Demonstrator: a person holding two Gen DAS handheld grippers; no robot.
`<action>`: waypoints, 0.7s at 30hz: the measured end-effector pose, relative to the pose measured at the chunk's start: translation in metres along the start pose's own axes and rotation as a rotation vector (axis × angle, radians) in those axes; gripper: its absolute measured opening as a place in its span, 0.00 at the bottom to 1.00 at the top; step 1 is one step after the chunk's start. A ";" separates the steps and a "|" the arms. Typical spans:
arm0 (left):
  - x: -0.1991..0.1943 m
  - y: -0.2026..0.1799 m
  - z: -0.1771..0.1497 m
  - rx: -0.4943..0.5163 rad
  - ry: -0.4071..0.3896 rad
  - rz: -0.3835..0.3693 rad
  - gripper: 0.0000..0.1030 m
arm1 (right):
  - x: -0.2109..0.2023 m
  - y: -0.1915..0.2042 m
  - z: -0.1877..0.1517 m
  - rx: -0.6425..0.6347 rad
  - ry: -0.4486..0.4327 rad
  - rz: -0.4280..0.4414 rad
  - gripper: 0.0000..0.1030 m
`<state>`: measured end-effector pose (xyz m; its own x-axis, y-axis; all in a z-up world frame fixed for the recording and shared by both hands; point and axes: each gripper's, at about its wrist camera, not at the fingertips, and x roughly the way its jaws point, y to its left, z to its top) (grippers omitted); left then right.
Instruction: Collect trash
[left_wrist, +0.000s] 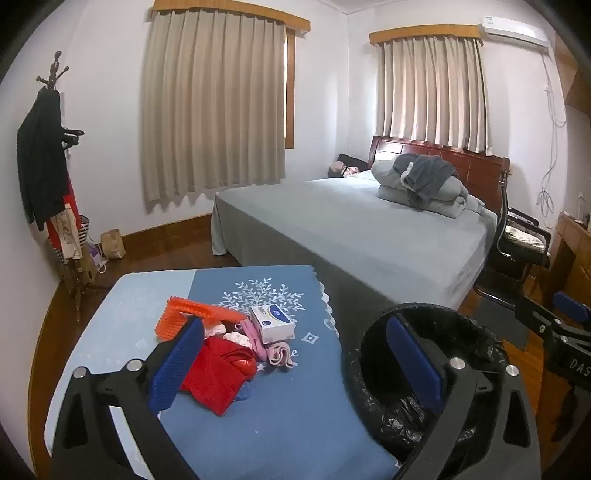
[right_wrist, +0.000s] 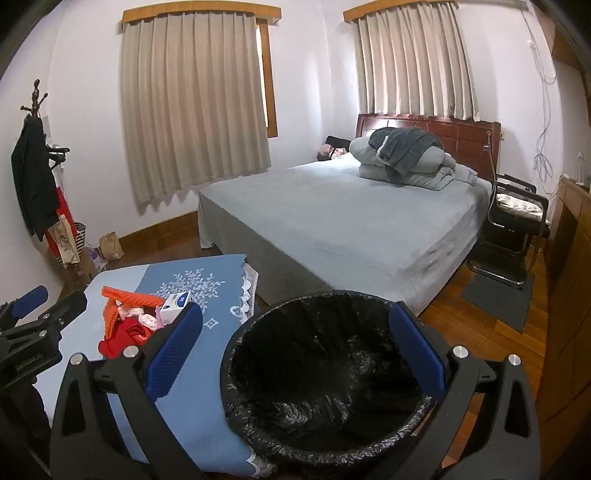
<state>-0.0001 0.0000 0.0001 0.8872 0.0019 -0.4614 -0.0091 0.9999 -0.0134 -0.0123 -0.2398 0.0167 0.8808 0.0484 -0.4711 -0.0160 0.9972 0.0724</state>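
trash pile left of an unfilled bin

both grippers spread wide, holding nothing. left gripper nearest the trash pile: just ahead, close by its left finger, on the blue counter. right gripper framing the black-lined bin beside the counter's right edge; nothing visible inside but the liner. in the pile: red wrapper, orange ridged strip lying crosswise, white box, pink scraps. likely a left-gripper pickup, then a carry rightward. beyond, bed.
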 end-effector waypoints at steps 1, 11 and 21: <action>0.000 0.000 0.000 0.001 -0.003 0.003 0.94 | 0.000 0.000 0.000 -0.001 0.004 -0.002 0.95; 0.000 0.000 0.000 0.005 -0.003 0.002 0.94 | 0.002 0.001 -0.001 -0.002 0.001 -0.001 0.95; 0.001 0.001 0.002 0.009 -0.002 0.005 0.94 | 0.001 0.001 -0.002 -0.002 0.001 -0.001 0.95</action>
<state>0.0015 0.0011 0.0011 0.8880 0.0072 -0.4599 -0.0095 1.0000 -0.0026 -0.0123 -0.2389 0.0148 0.8805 0.0473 -0.4717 -0.0158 0.9974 0.0705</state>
